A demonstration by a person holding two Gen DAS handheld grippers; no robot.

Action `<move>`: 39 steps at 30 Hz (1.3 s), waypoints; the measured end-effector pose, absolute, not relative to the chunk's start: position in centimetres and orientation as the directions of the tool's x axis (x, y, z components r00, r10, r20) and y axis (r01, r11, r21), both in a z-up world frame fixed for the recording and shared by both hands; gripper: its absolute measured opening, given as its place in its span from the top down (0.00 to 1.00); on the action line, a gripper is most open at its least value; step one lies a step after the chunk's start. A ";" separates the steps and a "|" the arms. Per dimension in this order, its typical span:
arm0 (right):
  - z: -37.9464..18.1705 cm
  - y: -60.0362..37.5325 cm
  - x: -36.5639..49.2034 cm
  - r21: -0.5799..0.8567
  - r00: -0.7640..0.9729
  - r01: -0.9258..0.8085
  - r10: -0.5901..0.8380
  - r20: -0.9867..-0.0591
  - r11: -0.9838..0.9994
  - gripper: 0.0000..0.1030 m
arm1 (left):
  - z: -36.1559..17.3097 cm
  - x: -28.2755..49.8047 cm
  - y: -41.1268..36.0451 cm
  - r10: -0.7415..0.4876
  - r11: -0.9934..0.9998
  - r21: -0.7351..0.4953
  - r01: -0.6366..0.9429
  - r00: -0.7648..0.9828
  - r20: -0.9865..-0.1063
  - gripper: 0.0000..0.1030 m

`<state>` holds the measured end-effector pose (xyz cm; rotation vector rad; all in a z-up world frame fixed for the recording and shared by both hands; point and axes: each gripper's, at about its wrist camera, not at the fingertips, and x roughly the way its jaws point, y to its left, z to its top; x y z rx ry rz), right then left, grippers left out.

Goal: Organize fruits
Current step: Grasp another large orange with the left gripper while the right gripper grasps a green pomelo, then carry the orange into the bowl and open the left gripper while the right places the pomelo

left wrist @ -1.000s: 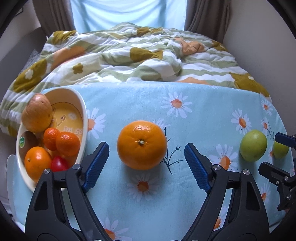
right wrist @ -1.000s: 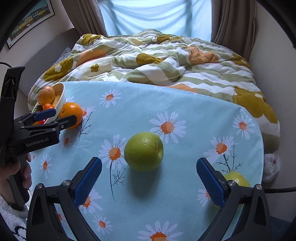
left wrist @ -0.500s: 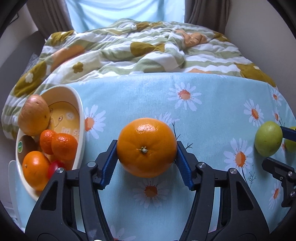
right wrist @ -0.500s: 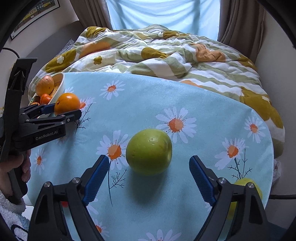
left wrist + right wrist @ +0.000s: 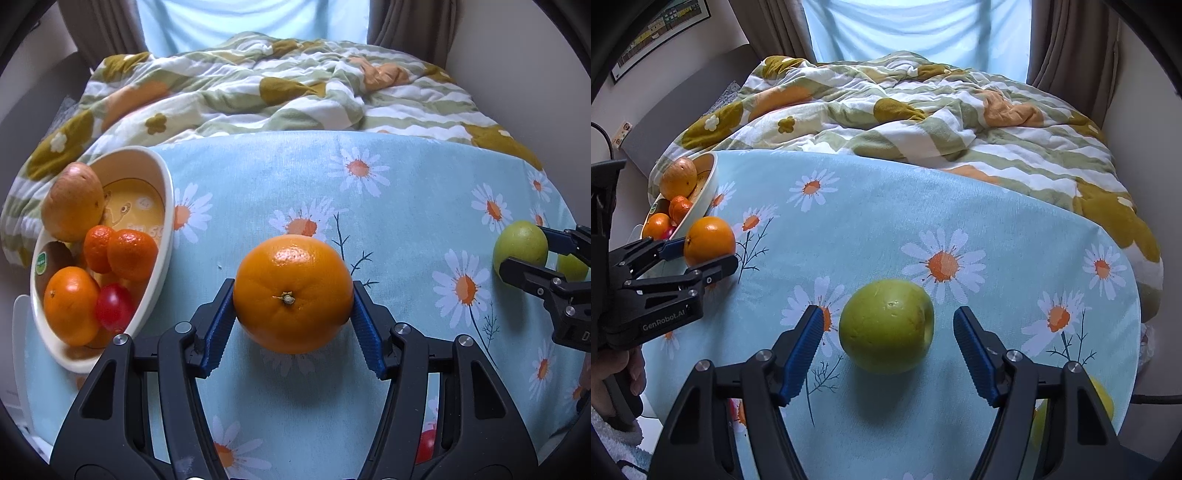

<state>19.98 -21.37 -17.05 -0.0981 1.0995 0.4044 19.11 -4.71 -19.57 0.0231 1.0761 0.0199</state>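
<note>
On the daisy-print tablecloth (image 5: 424, 184), in front of a rumpled quilt (image 5: 280, 88), my fruit sorting stands partway done: the cream oval bowl (image 5: 168, 206) at the left edge of the cloth already holds an apple (image 5: 72, 201), several small mandarins (image 5: 131, 254), one orange (image 5: 70, 304), a red tomato (image 5: 114, 306) and what looks like a stickered kiwi, while the bigger fruit is still out on the cloth. I judge the next step is carrying the two pieces now between my grippers to where they belong.

My left gripper (image 5: 293, 317) is clamped on the large orange (image 5: 291, 293), both blue pads pressed into its sides, just beside the bowl; it sits stem-end toward the camera, glossy and pebbled, round and unblemished, still resting on the cloth as far as I can tell.

My right gripper (image 5: 888, 343) has just been closing around the green apple (image 5: 886, 325) mid-table, well apart from the bowl; the apple lies between the jaws, but a sliver of cloth shows on either side, so the pads are not yet on it. Its skin is dull yellow-green with a few small scuffs, lying on its side.

A second, paler green fruit (image 5: 1102, 397) peeks out behind my right finger, near the table's edge, untouched
</note>
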 end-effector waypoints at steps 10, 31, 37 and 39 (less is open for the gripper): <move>-16.4 -21.5 19.3 0.129 0.389 -0.369 0.279 -0.878 0.921 0.53 | -17.9 17.6 -4.4 0.006 1.000 0.004 -0.007 0.497 -0.868 0.36; -9.3 -15.4 16.4 0.121 0.458 -0.378 0.299 -0.837 0.918 0.53 | -9.4 13.4 1.4 -0.053 0.999 -0.049 0.023 0.581 -0.812 0.36; -7.7 -12.3 15.9 0.126 0.478 -0.370 0.305 -0.824 0.920 0.53 | -8.0 13.2 4.9 -0.061 0.998 -0.050 0.035 0.600 -0.797 0.36; -7.2 -11.2 15.7 0.126 0.485 -0.368 0.305 -0.819 0.921 0.53 | -7.7 13.2 6.1 -0.068 0.998 -0.054 0.041 0.606 -0.792 0.36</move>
